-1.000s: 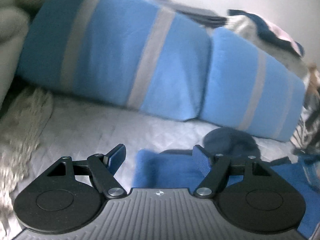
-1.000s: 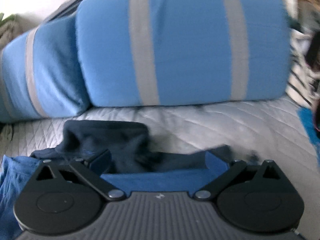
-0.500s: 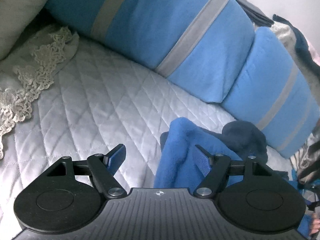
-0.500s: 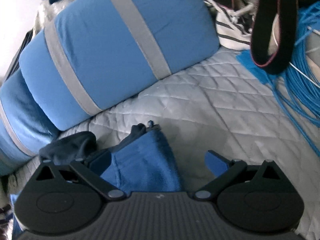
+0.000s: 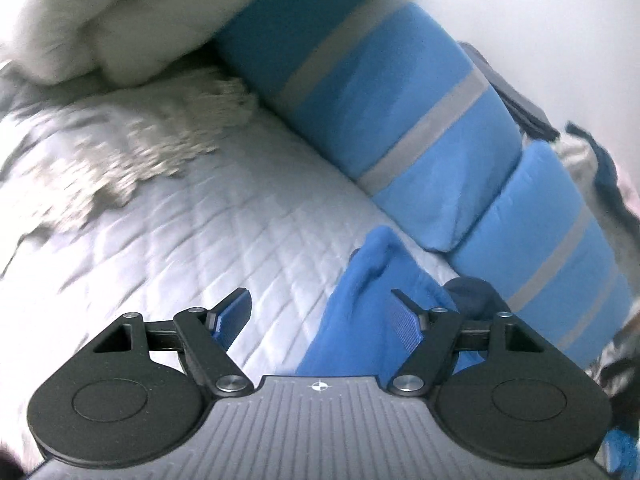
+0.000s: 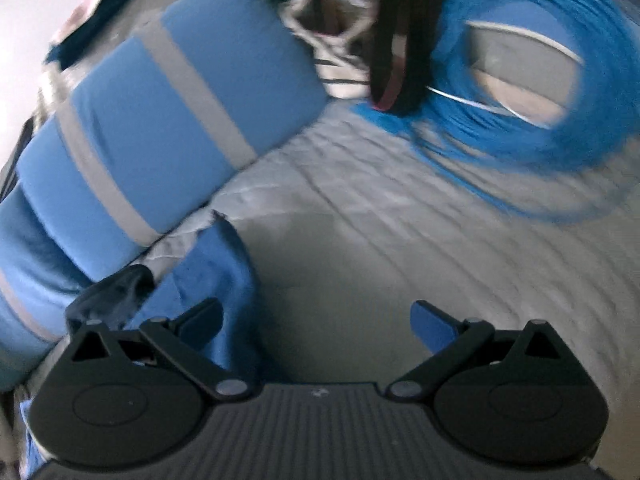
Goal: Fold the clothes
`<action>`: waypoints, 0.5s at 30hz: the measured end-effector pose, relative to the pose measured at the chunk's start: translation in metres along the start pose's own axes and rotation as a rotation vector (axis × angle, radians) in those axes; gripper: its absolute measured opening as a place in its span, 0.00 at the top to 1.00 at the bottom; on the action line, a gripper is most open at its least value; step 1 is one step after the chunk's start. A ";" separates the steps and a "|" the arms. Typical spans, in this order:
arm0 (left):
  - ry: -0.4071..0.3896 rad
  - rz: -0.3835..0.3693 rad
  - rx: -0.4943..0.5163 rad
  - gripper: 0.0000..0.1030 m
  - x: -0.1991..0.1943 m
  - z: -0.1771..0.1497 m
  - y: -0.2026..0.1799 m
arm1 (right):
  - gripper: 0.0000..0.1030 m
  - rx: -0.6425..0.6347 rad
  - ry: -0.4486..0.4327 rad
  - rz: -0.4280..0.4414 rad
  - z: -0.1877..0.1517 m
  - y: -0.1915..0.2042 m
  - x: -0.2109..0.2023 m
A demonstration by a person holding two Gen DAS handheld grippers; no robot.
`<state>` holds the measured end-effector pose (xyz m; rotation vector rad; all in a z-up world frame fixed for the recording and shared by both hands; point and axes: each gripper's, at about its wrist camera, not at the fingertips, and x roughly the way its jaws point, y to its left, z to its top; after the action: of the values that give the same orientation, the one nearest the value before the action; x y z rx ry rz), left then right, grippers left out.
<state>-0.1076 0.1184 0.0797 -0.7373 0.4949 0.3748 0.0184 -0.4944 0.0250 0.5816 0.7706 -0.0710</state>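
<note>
With both tools open and gripping nothing, close left tool (image 5: pixel 320 314) and right tool (image 6: pixel 316 322) on garment (image 5: pixel 360 320) edges squarely, then fold flat on bed (image 5: pixel 200 232).

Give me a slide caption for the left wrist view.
Open left gripper above a quilted bedspread, blue garment by its right finger, striped blue pillows behind.

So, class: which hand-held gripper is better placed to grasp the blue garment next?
Left, probably. The left hand-held gripper is open with the blue garment partly between its fingers; the right hand-held gripper mostly faces bare quilt.
</note>
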 end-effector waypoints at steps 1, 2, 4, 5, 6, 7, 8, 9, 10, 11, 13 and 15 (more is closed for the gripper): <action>-0.008 0.006 -0.016 0.29 -0.008 -0.006 0.002 | 0.00 0.029 0.007 0.000 -0.008 -0.004 -0.005; -0.014 0.010 -0.029 0.29 -0.015 -0.011 0.004 | 0.00 0.061 0.012 0.004 -0.018 -0.007 -0.012; -0.023 0.022 -0.064 0.29 -0.030 -0.024 0.007 | 0.00 0.126 0.017 0.037 -0.039 -0.010 -0.024; -0.027 0.028 -0.085 0.28 -0.036 -0.029 0.009 | 0.00 0.154 0.022 0.064 -0.047 -0.011 -0.028; -0.026 0.033 -0.110 0.28 -0.041 -0.035 0.011 | 0.00 0.180 0.029 0.093 -0.055 -0.011 -0.031; -0.018 0.038 -0.144 0.28 -0.044 -0.040 0.014 | 0.00 0.201 0.037 0.117 -0.062 -0.011 -0.033; -0.010 0.043 -0.178 0.27 -0.047 -0.045 0.017 | 0.00 0.218 0.043 0.134 -0.066 -0.010 -0.033; 0.001 0.042 -0.219 0.27 -0.049 -0.050 0.021 | 0.00 0.236 0.047 0.150 -0.070 -0.009 -0.032; 0.016 0.023 -0.270 0.26 -0.047 -0.055 0.025 | 0.00 0.259 0.049 0.164 -0.073 -0.009 -0.030; 0.029 -0.010 -0.318 0.26 -0.042 -0.060 0.029 | 0.00 0.285 0.050 0.177 -0.075 -0.009 -0.028; 0.058 -0.084 -0.423 0.26 -0.030 -0.069 0.038 | 0.00 0.341 0.039 0.218 -0.077 -0.008 -0.023; 0.098 -0.096 -0.505 0.26 -0.016 -0.075 0.042 | 0.00 0.419 0.010 0.269 -0.081 -0.008 -0.019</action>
<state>-0.1631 0.0910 0.0179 -1.2691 0.4584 0.3787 -0.0491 -0.4622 -0.0123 1.0796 0.6843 0.0205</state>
